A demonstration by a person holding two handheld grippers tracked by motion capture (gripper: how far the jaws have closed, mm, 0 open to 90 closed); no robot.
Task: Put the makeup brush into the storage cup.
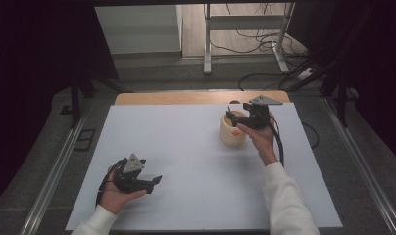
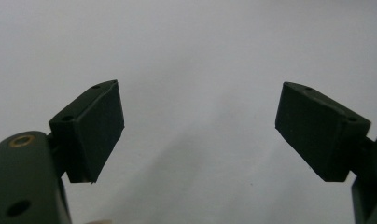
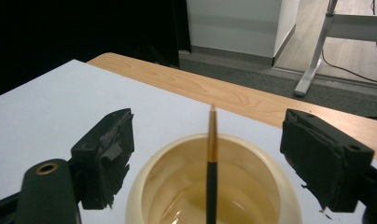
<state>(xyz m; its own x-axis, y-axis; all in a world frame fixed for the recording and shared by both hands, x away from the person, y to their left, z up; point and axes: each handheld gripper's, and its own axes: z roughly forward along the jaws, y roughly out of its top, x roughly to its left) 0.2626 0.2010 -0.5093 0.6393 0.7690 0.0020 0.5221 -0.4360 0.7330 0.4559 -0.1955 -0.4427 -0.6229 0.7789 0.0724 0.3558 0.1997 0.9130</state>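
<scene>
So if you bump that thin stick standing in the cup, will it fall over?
Probably it just slides around. The stick leans loose in the cup, with the right gripper open around it, jaws apart from it. It looks thin and stiff, likely light. The cup looks wide and squat, so it seems unlikely to tip.

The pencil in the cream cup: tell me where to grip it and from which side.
Grip the pencil on its upper shaft, the part rising above the cup rim, coming from above. It stands nearly upright inside, so the cup wall blocks lower access. The open right gripper already straddles it; the pads would close across the thin shaft.
</scene>
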